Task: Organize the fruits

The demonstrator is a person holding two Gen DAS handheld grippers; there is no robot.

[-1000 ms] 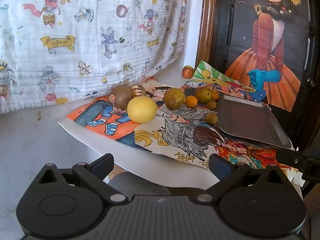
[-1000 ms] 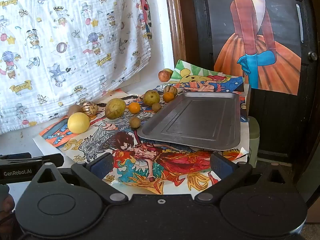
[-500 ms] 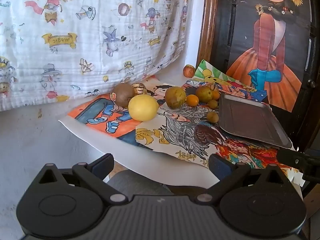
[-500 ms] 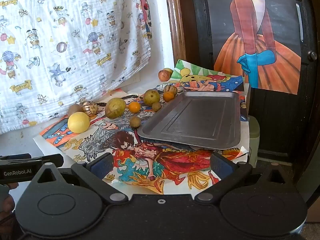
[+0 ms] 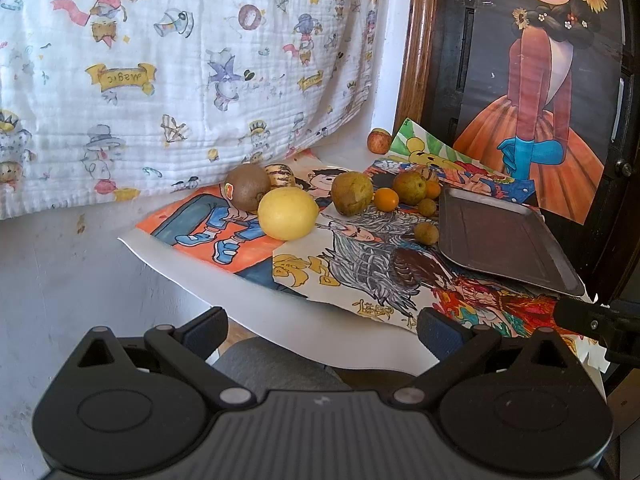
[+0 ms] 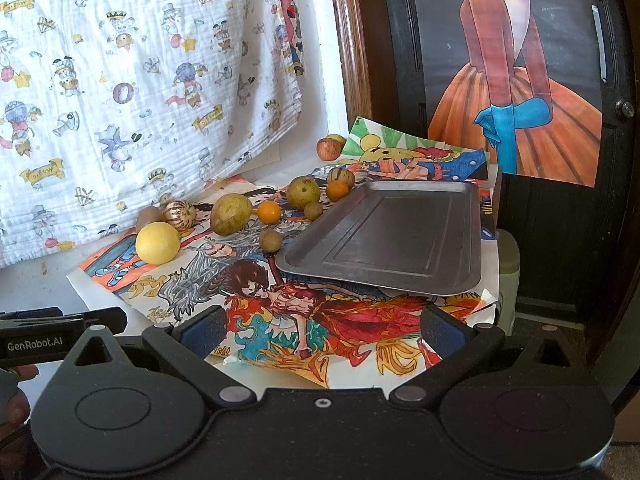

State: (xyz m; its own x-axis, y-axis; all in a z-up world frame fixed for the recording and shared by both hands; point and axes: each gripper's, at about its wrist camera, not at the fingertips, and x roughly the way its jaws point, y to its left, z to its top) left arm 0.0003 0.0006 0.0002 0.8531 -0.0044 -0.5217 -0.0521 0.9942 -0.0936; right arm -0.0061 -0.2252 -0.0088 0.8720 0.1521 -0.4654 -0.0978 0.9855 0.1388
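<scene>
Fruits (image 6: 231,213) on drawings (image 6: 304,312), left of tray (image 6: 460,276)

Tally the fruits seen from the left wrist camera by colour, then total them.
Yellow fruit: 1
Orange fruits: 2
Olive-green fruits: 2
Striped fruits: 2
Brown fruits: 3
Reddish apple: 1
Total: 11

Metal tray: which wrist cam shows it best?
Right wrist: the whole tray is in frame, bare, all four rims visible. Left wrist shows the tray obliquely at the right side, foreshortened.
</scene>
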